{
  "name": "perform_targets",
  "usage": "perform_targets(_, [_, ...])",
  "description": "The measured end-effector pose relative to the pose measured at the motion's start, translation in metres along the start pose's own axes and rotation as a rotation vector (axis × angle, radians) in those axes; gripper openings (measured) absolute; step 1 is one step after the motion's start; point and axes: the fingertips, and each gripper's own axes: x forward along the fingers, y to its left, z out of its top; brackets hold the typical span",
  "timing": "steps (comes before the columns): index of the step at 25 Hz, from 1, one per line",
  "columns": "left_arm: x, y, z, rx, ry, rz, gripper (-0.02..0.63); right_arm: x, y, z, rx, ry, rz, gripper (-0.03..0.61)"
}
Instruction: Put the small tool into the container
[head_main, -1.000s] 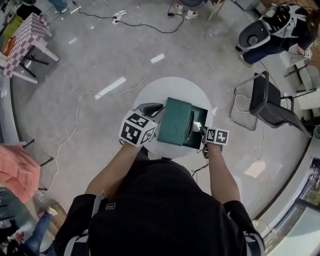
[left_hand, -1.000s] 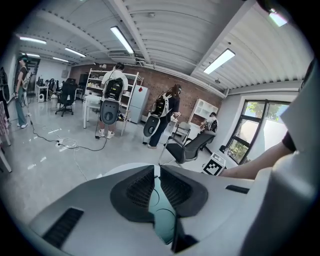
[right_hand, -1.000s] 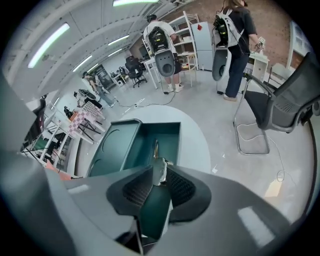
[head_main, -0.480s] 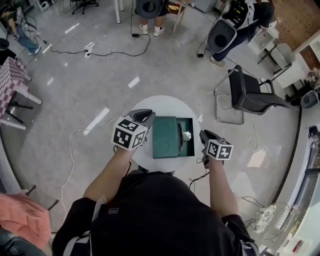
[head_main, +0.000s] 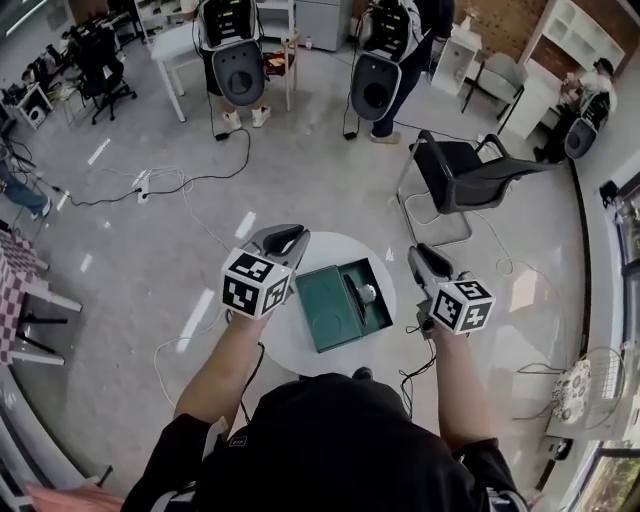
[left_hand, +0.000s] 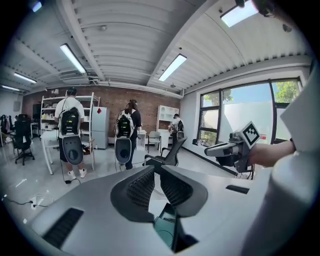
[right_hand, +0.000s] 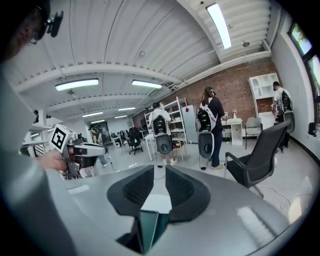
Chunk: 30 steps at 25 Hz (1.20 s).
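A green container (head_main: 340, 310) lies with its lid open on a small round white table (head_main: 300, 345). The small white tool (head_main: 367, 293) rests inside its right half. My left gripper (head_main: 290, 238) hangs left of the container, above the table's far left edge, jaws nearly together with nothing between them. My right gripper (head_main: 420, 256) hovers off the table's right edge, jaws a narrow gap apart and empty. The left gripper view shows that gripper (left_hand: 156, 169) above the container (left_hand: 165, 231). The right gripper view shows the other one (right_hand: 159, 169) over the container (right_hand: 150, 227).
A black chair (head_main: 465, 170) stands just beyond the table on the right. Two people with packs (head_main: 238, 60) stand farther back by desks. Cables (head_main: 180, 180) trail over the floor on the left, and a checked table (head_main: 15, 290) sits at the left edge.
My right gripper has drawn back from the container, leaving the tool inside it. Both grippers have risen and spread apart. The head view has tilted up, showing more of the room.
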Motion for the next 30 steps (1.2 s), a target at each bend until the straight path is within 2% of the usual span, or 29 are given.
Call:
perform_targets(5, [-0.005,-0.016,0.052,-0.004,-0.099,-0.03,0.041,-0.041,0.011,0.069,-0.038,-0.177,0.035,0.017])
perform_targets(10, [0.003,-0.037,0.091,0.035,-0.149,-0.074,0.041,-0.076,0.01,0.129,-0.087,-0.338,0.054,0.011])
perform_targets(14, [0.0,-0.043,0.117,0.06,-0.177,-0.042,0.041,-0.096,0.017,0.165,-0.158,-0.422,0.066,0.011])
perform_targets(17, [-0.005,-0.041,0.127,0.095,-0.192,0.03,0.041,-0.104,0.022,0.172,-0.201,-0.46,0.058,0.009])
perform_targets(20, [-0.008,-0.038,0.131,0.087,-0.213,0.089,0.041,-0.105,0.016,0.165,-0.193,-0.467,0.039,0.008])
perform_targets(24, [-0.011,-0.041,0.131,0.041,-0.251,0.107,0.04,-0.106,0.008,0.153,-0.179,-0.456,0.031,0.008])
perform_targets(30, [-0.007,-0.046,0.124,0.035,-0.231,0.12,0.038,-0.108,0.003,0.147,-0.179,-0.437,0.051,0.008])
